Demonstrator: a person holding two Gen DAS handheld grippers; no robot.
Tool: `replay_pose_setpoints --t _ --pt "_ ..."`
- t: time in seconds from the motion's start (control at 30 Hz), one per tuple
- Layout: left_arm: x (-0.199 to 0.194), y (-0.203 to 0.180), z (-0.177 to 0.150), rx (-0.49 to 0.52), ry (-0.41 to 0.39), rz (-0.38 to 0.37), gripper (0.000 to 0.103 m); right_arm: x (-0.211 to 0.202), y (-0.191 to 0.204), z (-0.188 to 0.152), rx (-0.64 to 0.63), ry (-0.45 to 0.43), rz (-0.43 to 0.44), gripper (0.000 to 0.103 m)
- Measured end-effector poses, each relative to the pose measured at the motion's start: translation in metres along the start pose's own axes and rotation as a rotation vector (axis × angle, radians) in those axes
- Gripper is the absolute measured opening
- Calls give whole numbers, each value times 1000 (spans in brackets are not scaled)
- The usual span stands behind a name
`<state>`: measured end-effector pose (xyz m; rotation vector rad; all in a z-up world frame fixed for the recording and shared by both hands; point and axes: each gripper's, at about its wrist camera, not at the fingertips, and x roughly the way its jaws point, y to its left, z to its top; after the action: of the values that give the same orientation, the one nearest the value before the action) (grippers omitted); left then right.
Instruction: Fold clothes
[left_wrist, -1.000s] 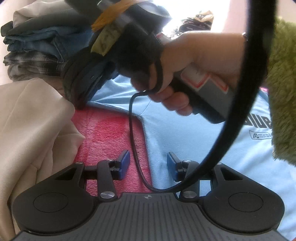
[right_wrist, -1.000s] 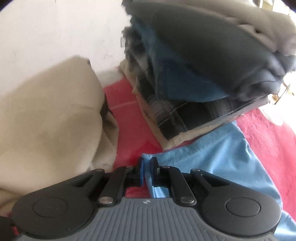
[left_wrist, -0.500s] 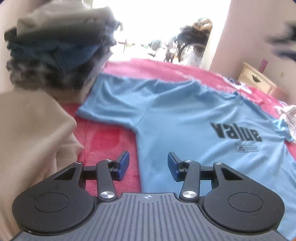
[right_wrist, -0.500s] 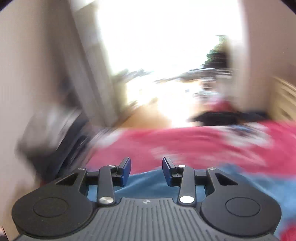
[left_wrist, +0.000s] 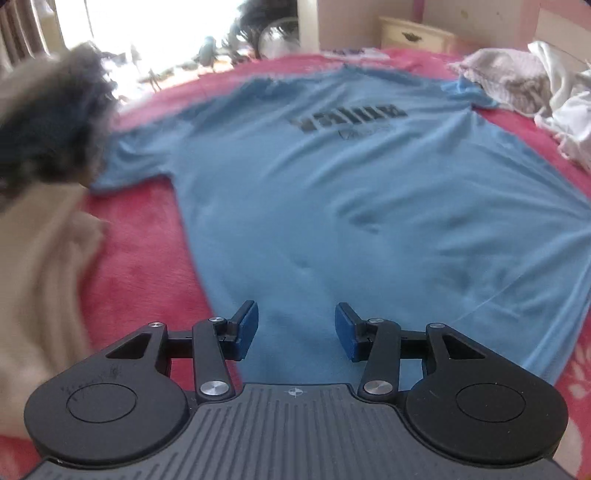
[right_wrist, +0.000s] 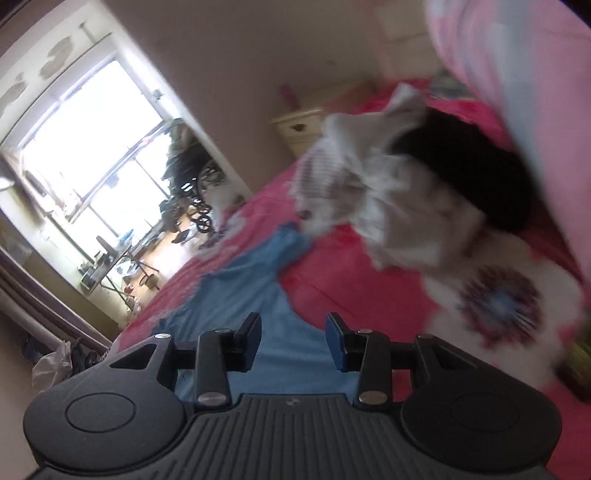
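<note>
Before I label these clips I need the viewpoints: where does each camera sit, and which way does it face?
Left wrist: sits behind the left gripper, looking down the bed along the flat blue shirt; only its open fingers show.
Right wrist: sits behind the right gripper, rolled sideways, facing a shirt sleeve, a window and a clothes heap; only its open fingers show.
Shared: the shirt, the red blanket, the heap and the cream nightstand.

blurred clothes stack (left_wrist: 48, 122), shirt print (left_wrist: 347, 120) unreadable
</note>
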<state>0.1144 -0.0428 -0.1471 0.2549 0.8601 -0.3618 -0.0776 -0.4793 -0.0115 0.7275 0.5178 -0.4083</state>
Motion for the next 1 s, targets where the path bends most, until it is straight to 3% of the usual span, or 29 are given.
replay_pose_setpoints --t 0.2,0.47,0.57,0.73,0.77,0.8,0.87,1.0 --pt "-79 14 33 -39 -84 107 46 -83 -13 -9 -83 -32 41 42" --pt "-236 36 92 -139 -227 173 47 -163 -29 3 -201 -62 175 42" --pt "-294 25 145 -117 -289 209 47 -177 -19 21 -304 -90 180 42" --pt "-350 -32 251 -150 -400 181 56 -176 30 76 -435 -122 242 42" --pt "-354 -47 261 -157 -465 153 59 -170 42 88 -440 -116 274 42" --pt "-346 -59 263 -154 -480 149 64 -159 53 94 -464 -118 307 42" --pt "-328 -84 267 -147 -504 145 66 -130 78 102 -540 -90 383 41" --pt "-237 -98 273 -131 -397 181 66 -49 119 87 -652 -1 423 41"
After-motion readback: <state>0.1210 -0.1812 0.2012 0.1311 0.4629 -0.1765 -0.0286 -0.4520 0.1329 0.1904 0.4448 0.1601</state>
